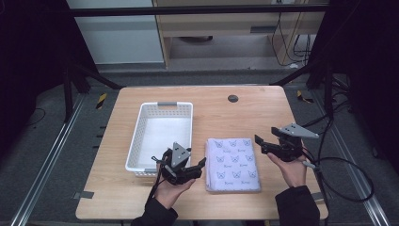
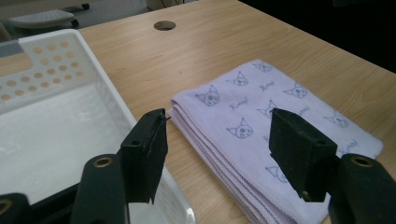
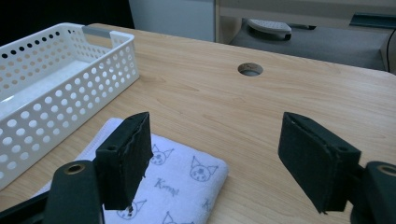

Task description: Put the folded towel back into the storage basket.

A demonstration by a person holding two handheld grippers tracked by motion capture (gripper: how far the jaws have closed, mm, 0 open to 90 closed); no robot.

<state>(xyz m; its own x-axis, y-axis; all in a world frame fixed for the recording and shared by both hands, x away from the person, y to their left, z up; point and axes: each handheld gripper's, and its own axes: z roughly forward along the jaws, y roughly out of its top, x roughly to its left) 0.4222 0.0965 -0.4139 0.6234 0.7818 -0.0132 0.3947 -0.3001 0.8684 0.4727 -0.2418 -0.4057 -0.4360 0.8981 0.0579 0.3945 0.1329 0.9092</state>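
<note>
A folded lilac towel (image 1: 233,165) printed with cat faces lies flat on the wooden table, right of a white perforated basket (image 1: 162,104). My left gripper (image 1: 195,167) stands open between the basket's near right corner and the towel's left edge, pointing at the towel. In the left gripper view its jaws (image 2: 219,123) frame the towel's (image 2: 261,107) stacked left edge, with the basket (image 2: 107,84) at the left. My right gripper (image 1: 266,136) hovers open just right of the towel's far right corner. The right gripper view has the jaws (image 3: 217,123) empty above the towel corner (image 3: 182,182) and the basket (image 3: 70,93) beyond.
The basket holds nothing. A round cable hole (image 1: 232,98) sits in the table near its far edge. Cables trail off the table's right side (image 1: 343,179). Bare tabletop (image 1: 244,117) lies beyond the towel and along the near edge.
</note>
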